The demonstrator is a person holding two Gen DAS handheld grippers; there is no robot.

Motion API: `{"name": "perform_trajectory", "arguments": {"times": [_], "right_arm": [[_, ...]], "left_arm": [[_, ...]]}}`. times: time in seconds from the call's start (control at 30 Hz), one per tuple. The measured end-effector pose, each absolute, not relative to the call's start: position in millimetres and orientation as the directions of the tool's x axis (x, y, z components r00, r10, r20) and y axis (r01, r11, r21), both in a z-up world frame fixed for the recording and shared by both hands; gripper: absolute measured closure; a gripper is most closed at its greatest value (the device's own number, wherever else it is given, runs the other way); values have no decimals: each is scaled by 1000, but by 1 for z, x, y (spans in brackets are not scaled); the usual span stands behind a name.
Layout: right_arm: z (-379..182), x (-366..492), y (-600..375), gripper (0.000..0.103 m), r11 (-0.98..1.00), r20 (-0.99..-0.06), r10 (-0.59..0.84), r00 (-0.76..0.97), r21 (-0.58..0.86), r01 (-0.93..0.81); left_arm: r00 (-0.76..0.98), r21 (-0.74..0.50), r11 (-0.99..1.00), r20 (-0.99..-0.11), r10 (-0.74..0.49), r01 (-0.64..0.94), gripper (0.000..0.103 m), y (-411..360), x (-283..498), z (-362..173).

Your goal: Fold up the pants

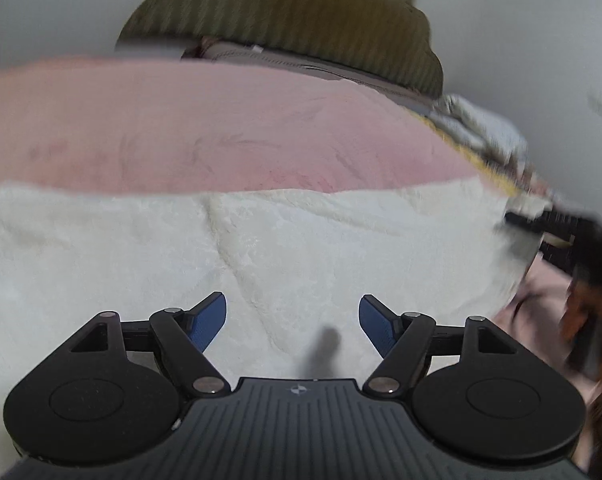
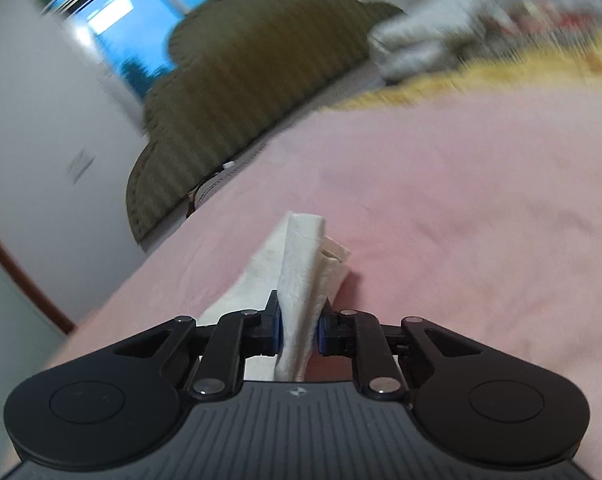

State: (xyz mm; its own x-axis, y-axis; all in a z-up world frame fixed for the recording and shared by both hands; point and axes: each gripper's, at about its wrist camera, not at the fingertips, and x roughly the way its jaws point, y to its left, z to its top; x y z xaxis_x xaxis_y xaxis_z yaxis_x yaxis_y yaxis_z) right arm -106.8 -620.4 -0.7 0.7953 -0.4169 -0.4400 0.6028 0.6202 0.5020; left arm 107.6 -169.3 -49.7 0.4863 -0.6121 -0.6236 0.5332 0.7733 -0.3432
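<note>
The pants (image 1: pixel 229 248) are white fleecy cloth spread across the near half of a pink bed cover (image 1: pixel 205 128). My left gripper (image 1: pixel 293 320) is open and empty, hovering just over the white cloth. My right gripper (image 2: pixel 299 328) is shut on a bunched corner of the pants (image 2: pixel 301 264) and holds it above the pink cover (image 2: pixel 461 208). In the left wrist view the right gripper (image 1: pixel 557 236) shows blurred at the right edge of the cloth.
An olive ribbed headboard cushion (image 1: pixel 293 12) stands at the far end of the bed, also in the right wrist view (image 2: pixel 237 92). Crumpled white laundry (image 2: pixel 425 40) and a yellow blanket (image 2: pixel 501 68) lie at the far right. White walls surround the bed.
</note>
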Motion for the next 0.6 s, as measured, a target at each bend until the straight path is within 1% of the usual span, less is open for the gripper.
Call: {"name": "perform_trajectory", "arguments": {"times": [0.03, 0.13, 0.23, 0.33, 0.4, 0.47, 0.6], "right_arm": [[11, -99, -608, 87, 673, -429, -429, 794, 434, 599], [40, -74, -565, 87, 804, -391, -432, 812, 241, 544], [55, -47, -509, 87, 896, -359, -403, 842, 33, 443], [53, -26, -449, 87, 943, -353, -332, 875, -133, 304], [44, -17, -414, 88, 962, -372, -258, 892, -184, 202], [34, -13, -391, 88, 976, -398, -187, 898, -181, 123], [21, -15, -365, 87, 986, -426, -116, 897, -162, 51]], "left_arm": [[459, -421, 760, -616, -640, 495, 27, -162, 116, -50], [391, -599, 700, -581, -714, 388, 27, -143, 135, -55], [363, -703, 641, -536, -762, 308, 27, -126, 145, -60], [363, -762, 595, -495, -789, 254, 27, -114, 149, -64], [357, -798, 561, -469, -808, 221, 25, -107, 153, -66], [353, -830, 524, -440, -826, 192, 20, -104, 156, -68], [336, -884, 444, -378, -862, 144, 14, -103, 165, -70]]}}
